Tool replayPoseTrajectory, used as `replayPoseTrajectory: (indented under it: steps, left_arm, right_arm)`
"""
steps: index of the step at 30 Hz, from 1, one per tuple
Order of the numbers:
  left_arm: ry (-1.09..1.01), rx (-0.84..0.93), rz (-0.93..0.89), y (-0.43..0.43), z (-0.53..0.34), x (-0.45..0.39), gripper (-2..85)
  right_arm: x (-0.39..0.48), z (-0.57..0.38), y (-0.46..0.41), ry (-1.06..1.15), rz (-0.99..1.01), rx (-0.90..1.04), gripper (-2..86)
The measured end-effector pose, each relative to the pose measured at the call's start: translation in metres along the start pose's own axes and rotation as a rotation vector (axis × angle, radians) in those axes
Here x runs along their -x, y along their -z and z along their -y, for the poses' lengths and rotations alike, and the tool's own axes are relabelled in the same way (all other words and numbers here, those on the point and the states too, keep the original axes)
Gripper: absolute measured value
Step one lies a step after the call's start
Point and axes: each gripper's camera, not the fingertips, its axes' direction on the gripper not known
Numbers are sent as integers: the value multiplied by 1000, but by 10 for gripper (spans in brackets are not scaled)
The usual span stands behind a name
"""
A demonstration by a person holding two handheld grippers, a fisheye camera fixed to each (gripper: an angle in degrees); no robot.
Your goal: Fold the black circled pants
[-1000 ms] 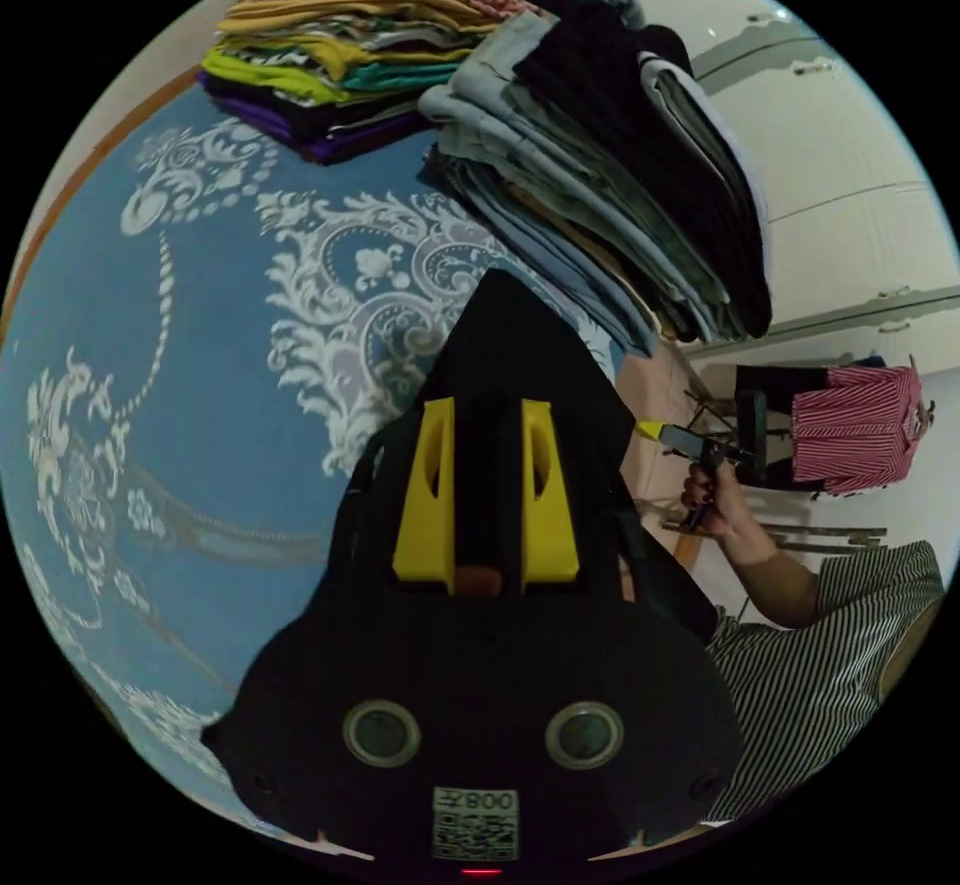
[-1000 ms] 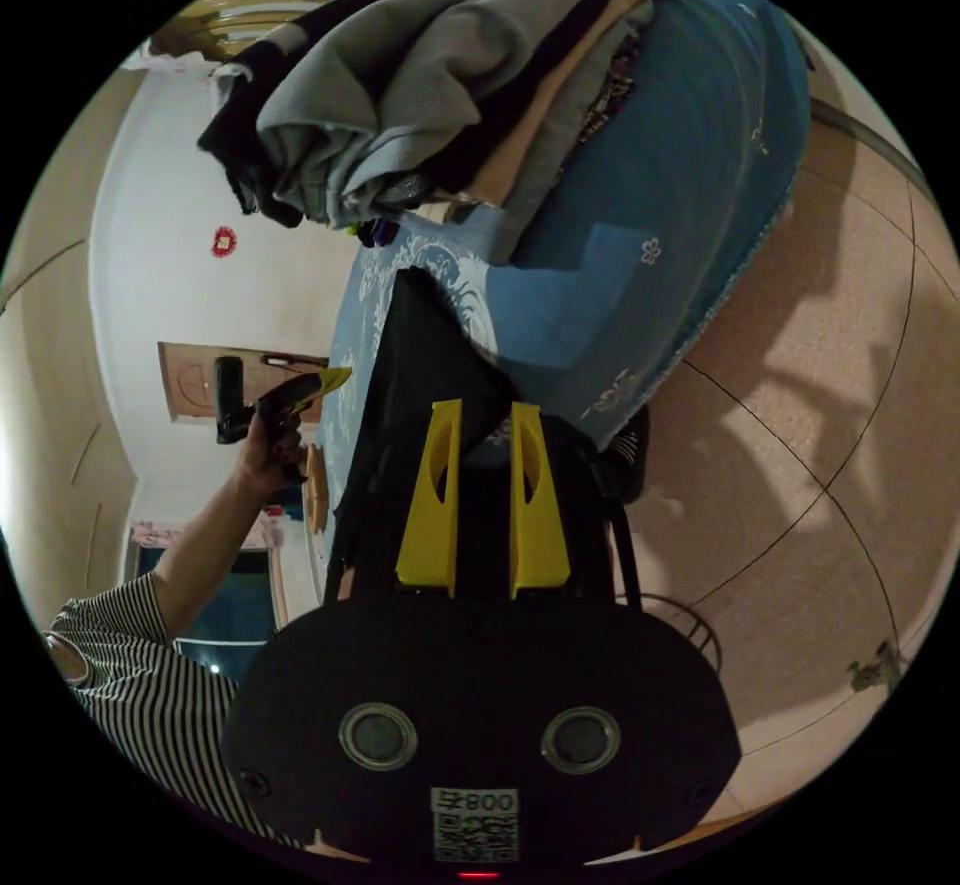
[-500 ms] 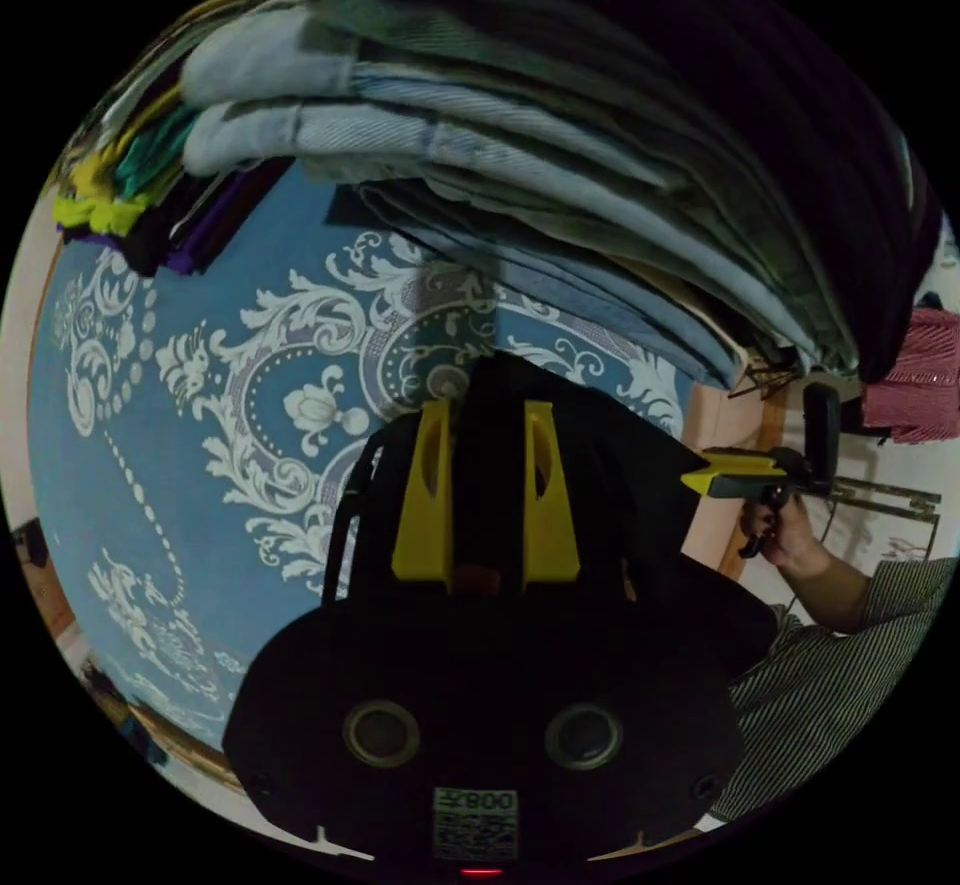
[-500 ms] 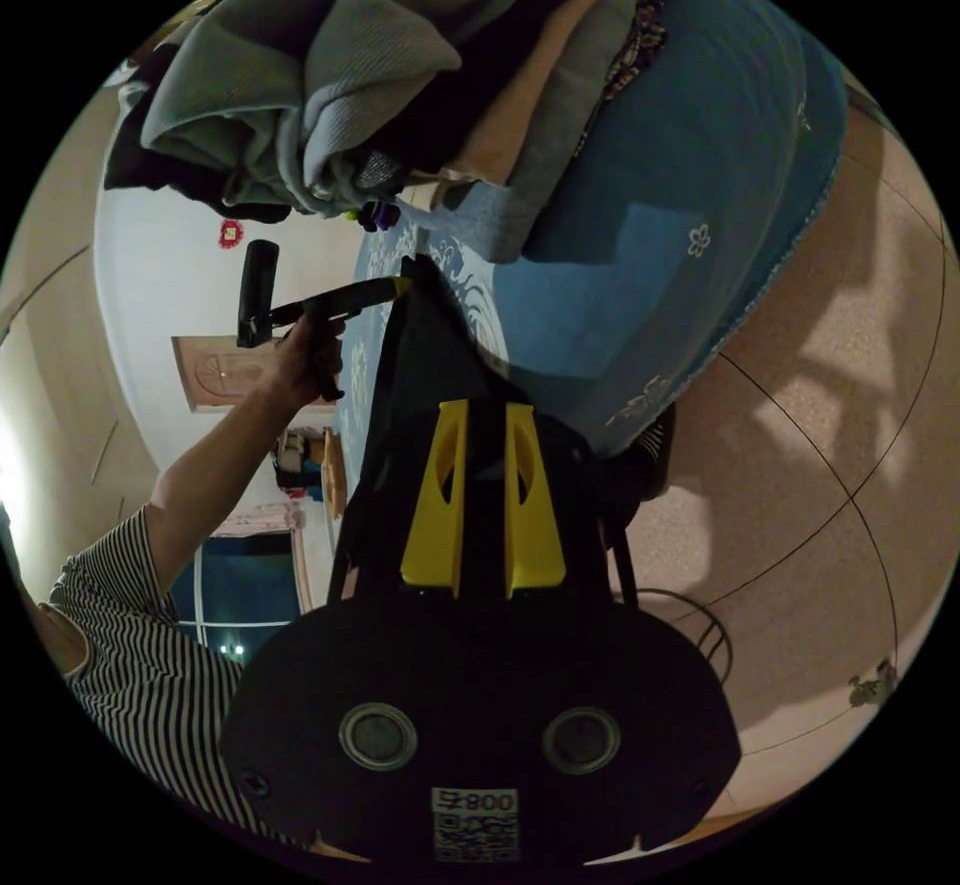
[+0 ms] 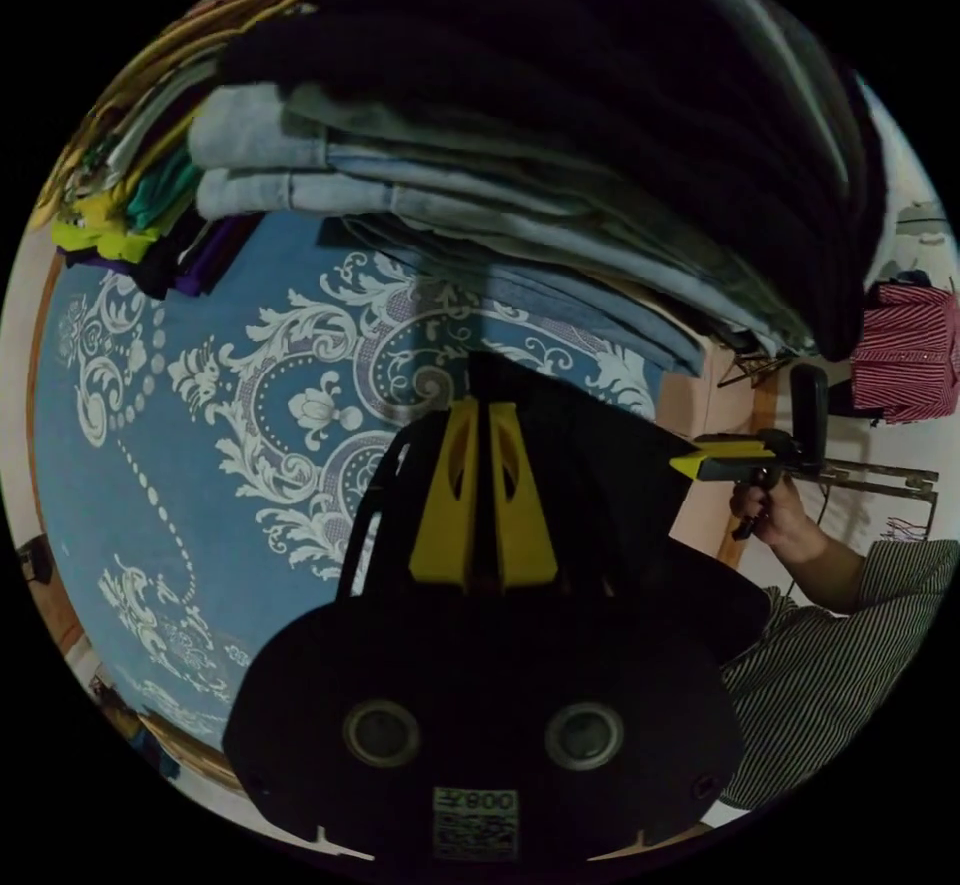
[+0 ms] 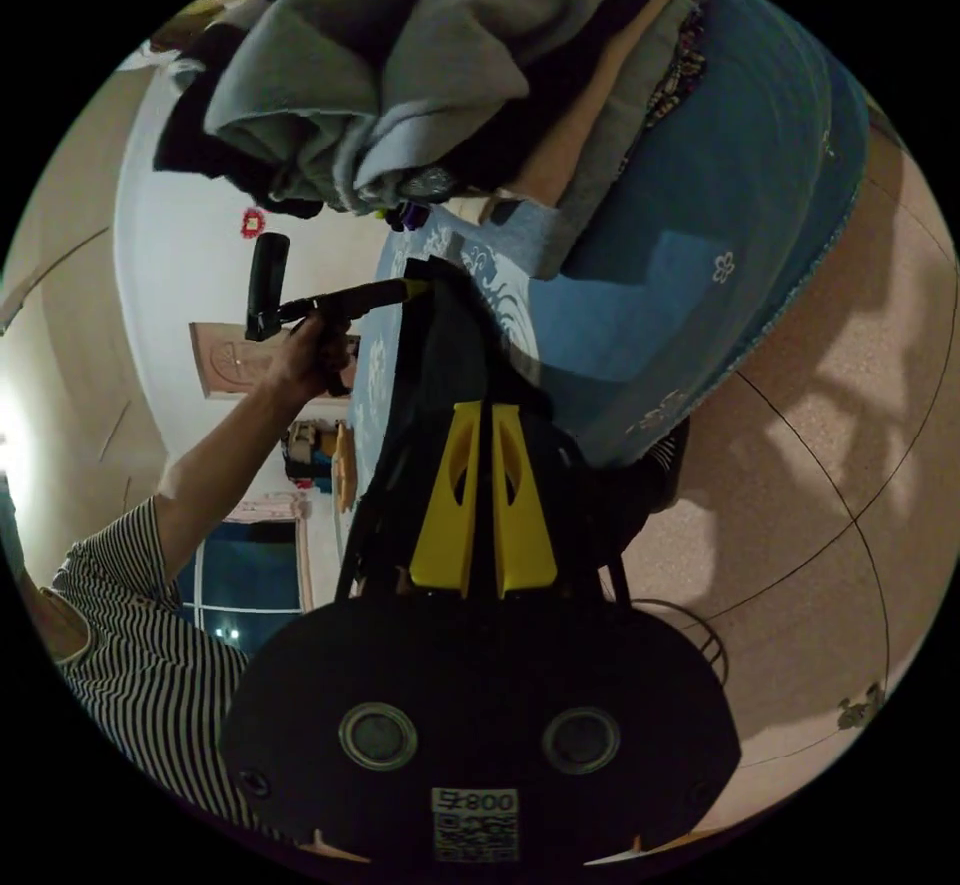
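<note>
Holding a black fabric pair of pants (image 5: pixel 590 485) stretched between them over the blue white-patterned cloth (image 5: pixel 180 465), left yellow-jawed tongs (image 5: pixel 483 425) and right yellow-jawed tongs (image 6: pixel 483 425) each clench an edge, seemingly keeping it taut beside the tall stack of folded clothes (image 5: pixel 560 225) ahead

Bed cover (image 5: pixel 120 485) is medium blue with white curly floral scrollwork. The black fabric of the pants (image 5: pixel 590 485) looks plain dark from here. The folded pile (image 5: pixel 480 215) is mostly denim blues, greys and black, while the far stack (image 5: pixel 130 215) has yellow, lime, teal and purple. Person's sleeve (image 6: pixel 130 665) is black-and-white striped. Jaws are bright yellow.
</note>
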Motion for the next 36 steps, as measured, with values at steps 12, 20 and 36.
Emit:
replayPoseTrajectory:
  steps: [12, 20, 36]
  left_arm:
    - [-17, -266, -63, 108, -140, 10, 20]
    - [59, -433, -111, 171, -305, 41, 21]
    - [604, -512, -197, 171, -693, 138, 30]
  right_arm:
    - [116, -55, -45, 278, 85, -29, 15]
    - [231, -117, -135, 530, 178, 97, 16]
    - [404, -265, -486, 794, 156, 689, 14]
